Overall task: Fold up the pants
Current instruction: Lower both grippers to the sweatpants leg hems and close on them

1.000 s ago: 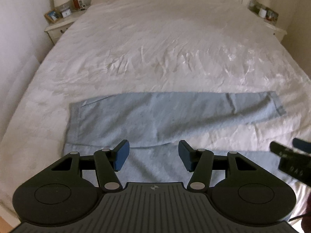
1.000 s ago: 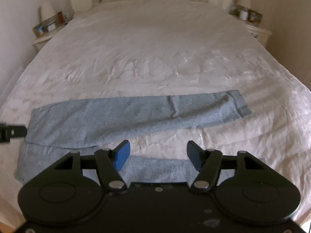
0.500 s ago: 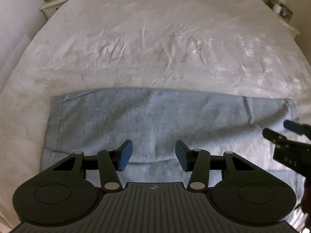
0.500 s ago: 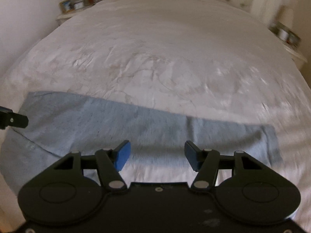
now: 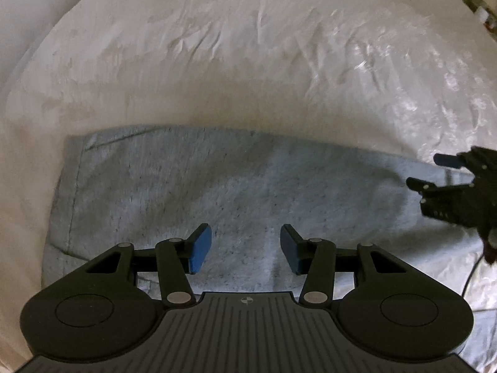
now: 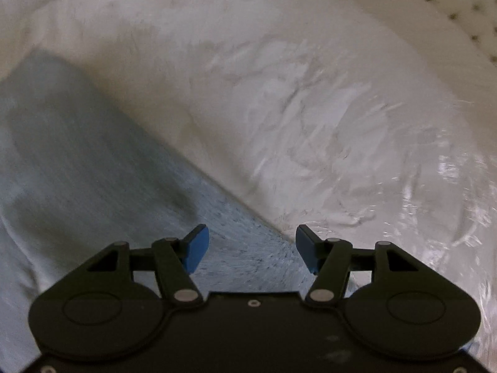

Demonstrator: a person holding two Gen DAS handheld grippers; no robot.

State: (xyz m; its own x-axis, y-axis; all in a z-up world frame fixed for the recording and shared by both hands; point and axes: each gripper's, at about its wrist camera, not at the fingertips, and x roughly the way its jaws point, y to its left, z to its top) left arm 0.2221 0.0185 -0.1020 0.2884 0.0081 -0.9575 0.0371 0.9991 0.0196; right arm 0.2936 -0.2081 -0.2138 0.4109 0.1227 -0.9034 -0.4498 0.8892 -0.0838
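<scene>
My left gripper, black with blue pads, has its jaws partly apart with nothing between them; the pads hang above the cloth, and I cannot tell whether they touch it. Below it lie the light grey-blue knit pants, spread flat on the white, creased bedsheet. The waistband end with its seam lies at the left of my left wrist view, and the legs run off to the right.

My right gripper, of the same black and blue build, stands with its jaws wide and holds nothing. It points steeply down over the far edge of a pant leg, so that its left pad is over grey cloth and its right pad is over bare sheet. That view is smeared by motion blur, so the cloth's detail is lost. From the left wrist camera I see the right gripper at the right border, over the leg end of the pants, its fingers pointing to the left.

I count two grippers, one pair of pants and one bed. A corner of a pale tufted headboard shows at the upper right of the right wrist view.
</scene>
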